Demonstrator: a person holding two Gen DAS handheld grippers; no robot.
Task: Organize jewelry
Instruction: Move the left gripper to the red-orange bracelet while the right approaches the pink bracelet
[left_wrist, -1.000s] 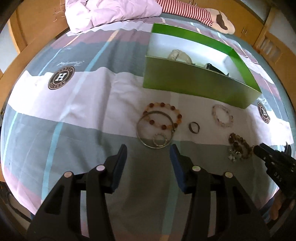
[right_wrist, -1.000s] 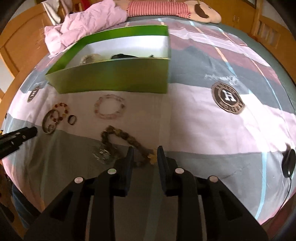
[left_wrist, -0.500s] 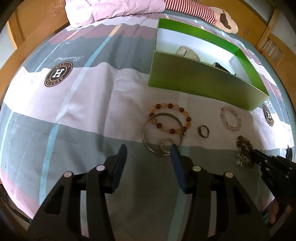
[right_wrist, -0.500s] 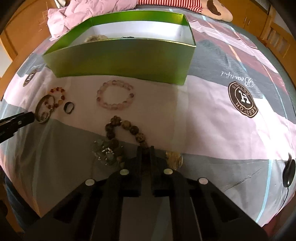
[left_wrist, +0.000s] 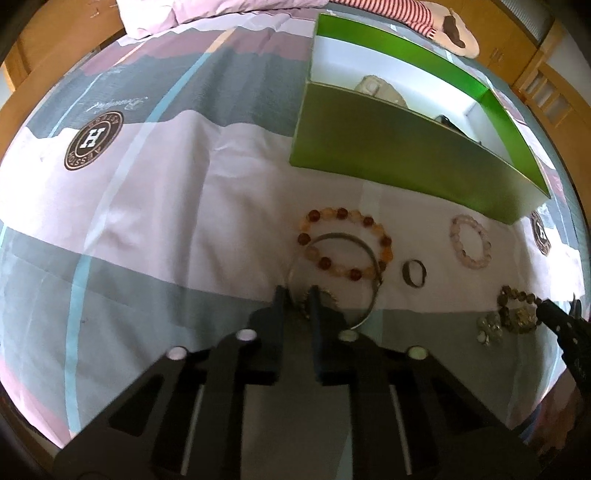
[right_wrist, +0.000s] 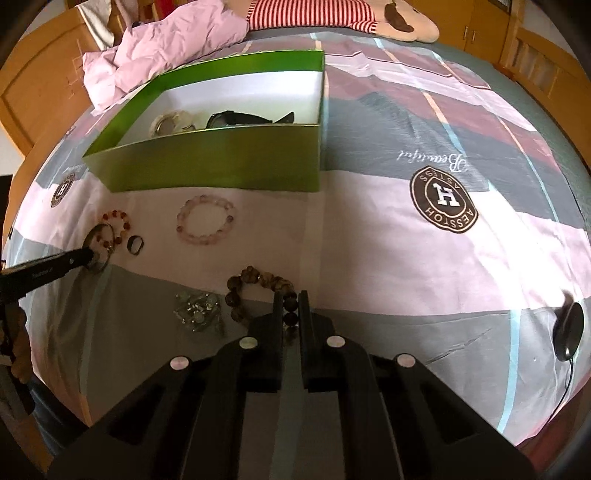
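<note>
My left gripper (left_wrist: 297, 295) has its two fingers nearly together around the near rim of a thin metal bangle (left_wrist: 334, 242), with a small gold-coloured chain bracelet (left_wrist: 325, 295) just beside the fingertips; I cannot tell whether the chain is caught too. My right gripper (right_wrist: 291, 306) is closed on a dark brown bead bracelet (right_wrist: 255, 280), the beads showing in the narrow gap between the fingers.

To lift well, I judge I should raise both straight up and slowly. The bangle overlaps an amber bead bracelet (left_wrist: 345, 243), which may drag along, and a heap of pale green beads (right_wrist: 197, 308) touches the brown bracelet and may snag.

Farther out on the striped bedsheet (left_wrist: 147, 206) lie a small dark ring (left_wrist: 413, 272) and a pale pink bead bracelet (left_wrist: 471, 240), apart from each other. Behind them stands the open green box (right_wrist: 221, 162), already holding a pale watch-like piece (right_wrist: 170, 123) and a black strap (right_wrist: 240, 118); both catches likely belong there.

Half a second ago my left fingers stood wide apart short of the bangle; now they have reached it and narrowed. My right fingers were already closed on the beads then, and a second ago they were parted.
</note>
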